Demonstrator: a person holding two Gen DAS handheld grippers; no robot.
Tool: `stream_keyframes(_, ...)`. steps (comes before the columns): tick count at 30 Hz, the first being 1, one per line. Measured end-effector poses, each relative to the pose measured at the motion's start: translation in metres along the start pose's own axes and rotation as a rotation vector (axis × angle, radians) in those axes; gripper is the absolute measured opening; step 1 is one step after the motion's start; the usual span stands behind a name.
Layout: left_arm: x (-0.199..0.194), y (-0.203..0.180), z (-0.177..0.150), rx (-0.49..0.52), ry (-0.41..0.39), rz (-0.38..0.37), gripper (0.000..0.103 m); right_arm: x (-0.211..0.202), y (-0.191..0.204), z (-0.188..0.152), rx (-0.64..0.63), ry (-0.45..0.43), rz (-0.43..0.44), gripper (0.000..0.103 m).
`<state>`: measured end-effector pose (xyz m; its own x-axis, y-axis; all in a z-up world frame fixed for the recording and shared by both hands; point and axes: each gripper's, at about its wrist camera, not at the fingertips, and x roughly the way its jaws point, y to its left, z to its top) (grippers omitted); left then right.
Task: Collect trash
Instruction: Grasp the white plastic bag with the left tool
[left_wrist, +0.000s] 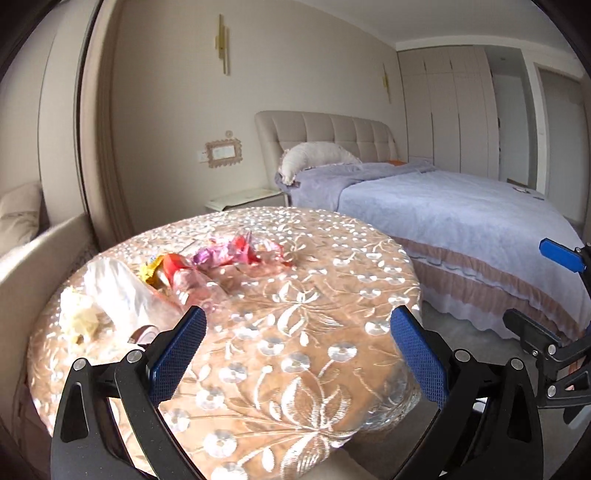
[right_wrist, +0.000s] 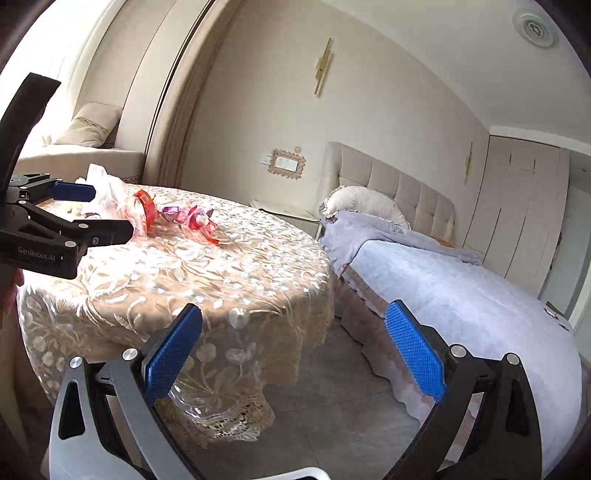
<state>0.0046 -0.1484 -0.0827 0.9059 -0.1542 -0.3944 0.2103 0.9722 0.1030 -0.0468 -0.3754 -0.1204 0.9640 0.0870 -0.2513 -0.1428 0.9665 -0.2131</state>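
A round table (left_wrist: 295, 350) with a floral lace cloth holds a heap of trash at its far left: pink and purple candy wrappers (left_wrist: 236, 251), a red and yellow wrapper (left_wrist: 170, 266), a clear plastic bag (left_wrist: 122, 291) and crumpled tissue (left_wrist: 79, 319). My left gripper (left_wrist: 299, 332) is open and empty over the table's near side, right of the bag. My right gripper (right_wrist: 295, 328) is open and empty, off the table's right edge above the floor. The wrappers (right_wrist: 192, 218), the bag (right_wrist: 107, 188) and the left gripper (right_wrist: 85, 210) also show in the right wrist view.
A bed (left_wrist: 461, 221) with a lavender cover stands right of the table (right_wrist: 221, 266), with a strip of grey floor (right_wrist: 332, 398) between. A white nightstand (left_wrist: 243, 197) sits behind the table. A cushioned bench (right_wrist: 85, 155) is at the left.
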Motion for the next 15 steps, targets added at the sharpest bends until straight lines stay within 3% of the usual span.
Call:
stream_keyframes(3,0.001,0.028,-0.001,-0.035,0.0,0.043,0.098,0.008,0.009,0.016,0.064,-0.01,0.091,0.098)
stream_keyframes(7,0.002,0.061,-0.003,-0.073,0.006,0.108,0.098,0.016,0.032,0.038,0.056,-0.058,0.137,0.099)
stream_keyframes(15,0.022,0.122,-0.005,-0.15,0.066,0.179,0.098,0.041,0.087,0.059,-0.085,-0.081,0.128,0.098)
